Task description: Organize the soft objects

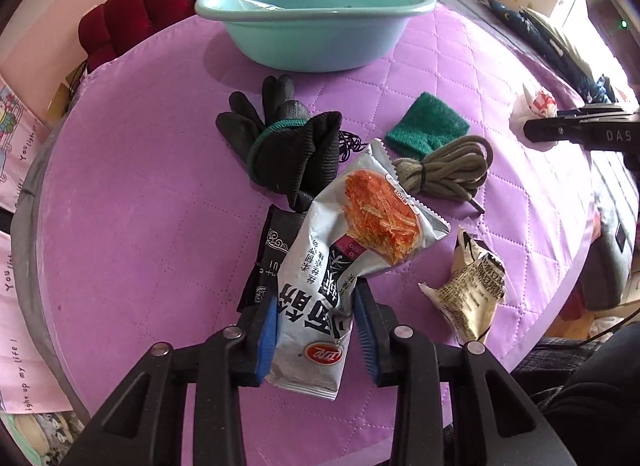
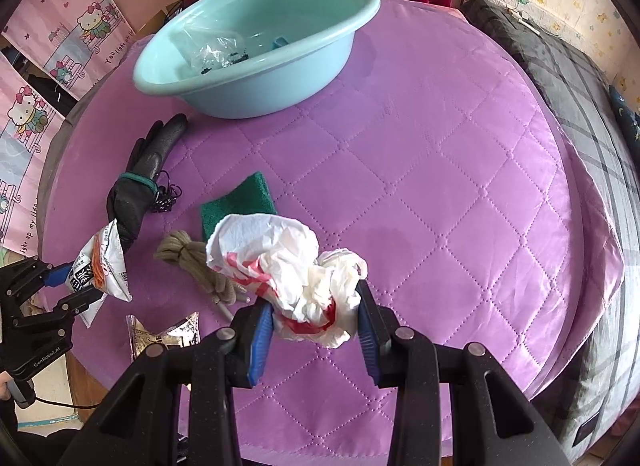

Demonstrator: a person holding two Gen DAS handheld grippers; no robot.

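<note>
My left gripper (image 1: 316, 298) is shut on a silver snack packet (image 1: 348, 234) with orange strips printed on it, held a little above the purple quilted cloth (image 1: 140, 225). In the right wrist view my right gripper (image 2: 314, 298) is shut on a crumpled white and red plastic bag (image 2: 280, 258). A teal basin (image 1: 312, 45) stands at the far side and holds a clear plastic bag (image 2: 216, 53). On the cloth lie a black glove (image 1: 280, 145), a green scouring pad (image 1: 428, 125), a grey rope bundle (image 1: 444, 173), a crumpled beige wrapper (image 1: 468, 290) and a black packet (image 1: 272, 250).
Red padded upholstery (image 1: 140, 5) rises behind the basin. A grey plaid blanket (image 2: 580, 145) borders the cloth on the right. Cartoon posters (image 2: 60, 45) hang at the left. The cloth's right half (image 2: 440, 185) is bare.
</note>
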